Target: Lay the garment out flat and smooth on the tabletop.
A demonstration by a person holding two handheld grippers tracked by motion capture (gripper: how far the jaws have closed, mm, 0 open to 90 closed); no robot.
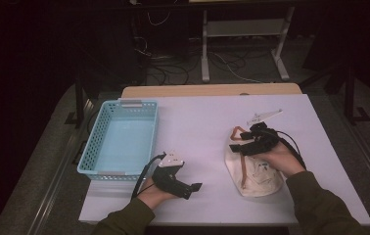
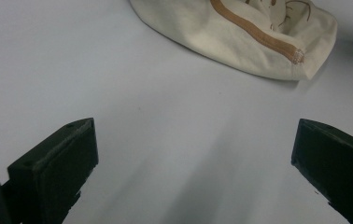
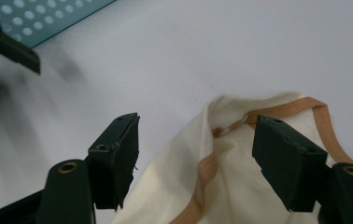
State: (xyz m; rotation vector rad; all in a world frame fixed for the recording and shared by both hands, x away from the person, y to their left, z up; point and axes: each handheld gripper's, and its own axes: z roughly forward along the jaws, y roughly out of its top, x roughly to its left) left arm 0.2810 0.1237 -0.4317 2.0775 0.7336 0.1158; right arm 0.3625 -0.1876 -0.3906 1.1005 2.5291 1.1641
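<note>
A cream cloth bag (image 1: 254, 169) with a tan strap (image 1: 242, 164) lies flat on the white table (image 1: 197, 117), on the right half and toward the near edge. Its long axis runs from the near edge away toward the far side, leaning a little to the left at the far end, where the mouth and the strap loop (image 1: 237, 131) lie; the rounded closed bottom points back toward the person. The strap runs lengthwise down the left part of the bag. The right tongs (image 1: 242, 145) hover over the far, open end of the bag, pointing left across it, jaws apart: in the right gripper view (image 3: 195, 154) the cloth rim and the strap lie between and below the two jaws, and the pads do not press on either. The left tongs (image 1: 193, 190) rest low at the near edge of the table, left of the bag and well apart from it, pointing right toward it; in the left gripper view (image 2: 193, 163) its jaws stand wide apart with bare table between them and the bag's bottom end (image 2: 258, 42) farther off. A light blue perforated basket (image 1: 146, 105) stands on the left side of the table, long side running away from the person, just beyond the left hand (image 1: 156, 193). Nothing lies between the bag and the basket. Beyond the table, cables and a white frame stand on the dark floor.
</note>
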